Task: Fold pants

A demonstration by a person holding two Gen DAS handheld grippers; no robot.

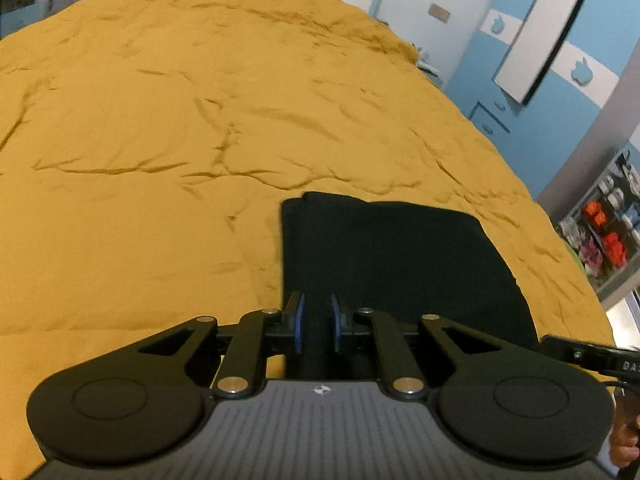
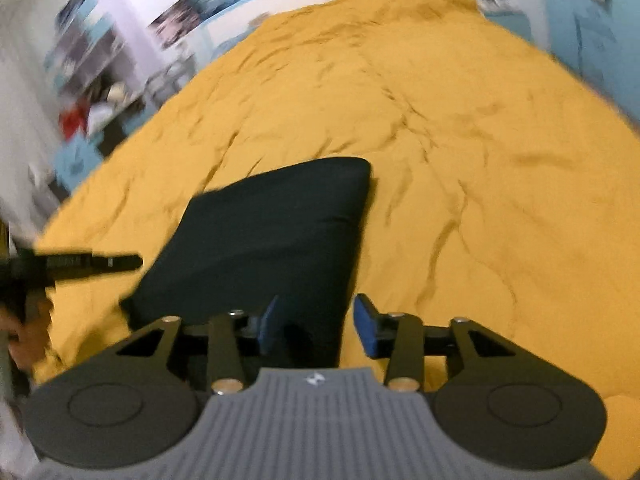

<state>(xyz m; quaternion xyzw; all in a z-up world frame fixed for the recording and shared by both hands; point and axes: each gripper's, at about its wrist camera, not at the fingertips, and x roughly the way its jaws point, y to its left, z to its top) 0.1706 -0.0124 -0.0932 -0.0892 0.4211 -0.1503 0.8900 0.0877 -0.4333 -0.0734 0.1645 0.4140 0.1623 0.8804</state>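
Black pants lie folded into a flat rectangle on a mustard-yellow bedspread. My left gripper is at the pants' near left corner. Its blue pads stand close together with black cloth filling the narrow gap. In the right wrist view, which is blurred, the same pants reach away over the bedspread. My right gripper is open over their near right edge: one pad is above the cloth, the other above the yellow cover, and nothing is pinched. The left gripper's side shows at the left edge.
A shelf unit with orange and white items stands right of the bed, beside blue-and-white cupboards. Cluttered shelves are beyond the bed's left side. A person's hand holds the left gripper. The wrinkled bedspread stretches far behind the pants.
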